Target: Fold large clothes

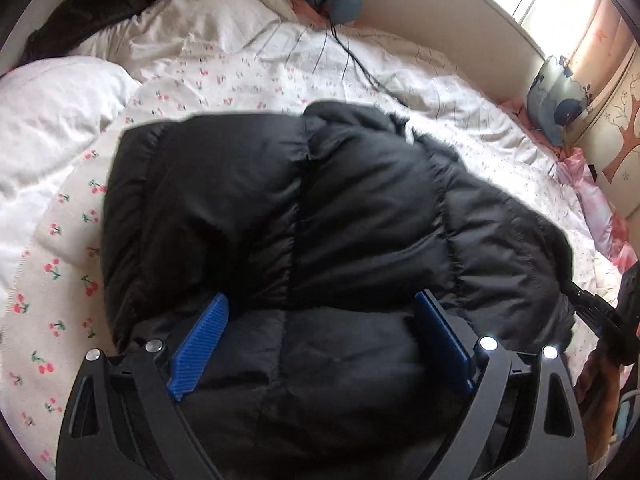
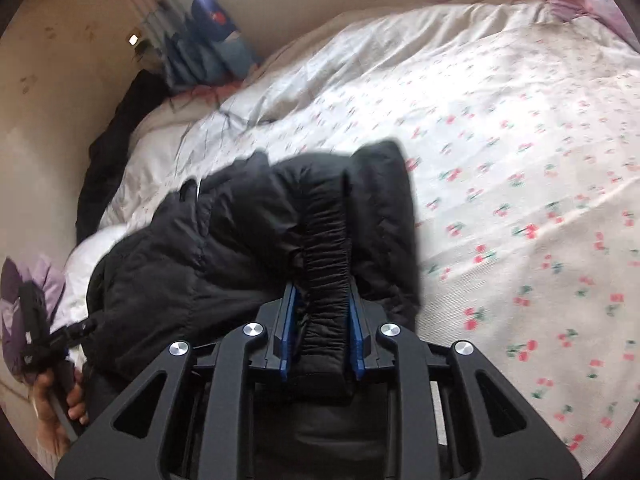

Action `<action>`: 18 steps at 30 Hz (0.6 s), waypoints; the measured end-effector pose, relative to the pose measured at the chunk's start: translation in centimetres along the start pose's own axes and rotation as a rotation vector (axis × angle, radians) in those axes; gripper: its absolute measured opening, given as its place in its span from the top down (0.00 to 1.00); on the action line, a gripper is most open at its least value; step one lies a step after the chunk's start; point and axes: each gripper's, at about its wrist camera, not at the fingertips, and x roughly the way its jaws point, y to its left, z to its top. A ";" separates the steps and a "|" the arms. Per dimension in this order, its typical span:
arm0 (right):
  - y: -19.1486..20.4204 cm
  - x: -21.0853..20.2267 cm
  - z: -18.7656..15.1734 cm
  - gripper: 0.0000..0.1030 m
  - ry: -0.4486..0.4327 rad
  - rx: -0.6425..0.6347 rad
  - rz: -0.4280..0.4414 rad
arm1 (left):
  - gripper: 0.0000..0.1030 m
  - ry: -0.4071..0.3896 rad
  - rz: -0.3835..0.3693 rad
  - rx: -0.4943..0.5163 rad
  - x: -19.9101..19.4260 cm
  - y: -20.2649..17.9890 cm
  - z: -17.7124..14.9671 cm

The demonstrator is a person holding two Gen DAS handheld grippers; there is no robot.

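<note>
A black puffer jacket [image 1: 320, 208] lies bunched on a bed with a cherry-print cover [image 1: 60, 280]. My left gripper [image 1: 320, 304] is wide open, its blue pads [image 1: 200, 344] straddling the jacket's near bulk. In the right wrist view my right gripper [image 2: 322, 296] is shut on the jacket's elastic ribbed hem [image 2: 326, 264], with the jacket [image 2: 200, 248] folded over and hanging to the left. The right gripper's tip also shows at the right edge of the left wrist view [image 1: 592, 308].
A white pillow [image 1: 48, 128] lies at the left. Dark clothing [image 1: 80, 12] sits at the far left of the bed. Blue patterned cushions [image 1: 560, 96] lean by the wall and window. A black cable [image 1: 360, 64] crosses the cover. The left hand [image 2: 60, 392] shows at lower left.
</note>
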 end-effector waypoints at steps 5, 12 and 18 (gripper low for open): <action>4.5 -6.6 -0.9 0.36 -0.349 -0.194 -0.018 | 0.08 -0.131 -0.028 0.083 -3.5 -1.7 1.8; 3.6 2.4 -3.5 0.33 0.025 -0.209 -0.065 | 0.07 0.062 0.016 0.074 3.8 0.0 2.0; 3.8 -2.2 -2.9 0.33 -0.116 -0.206 -0.039 | 0.07 -0.002 -0.004 0.105 0.5 -0.9 1.6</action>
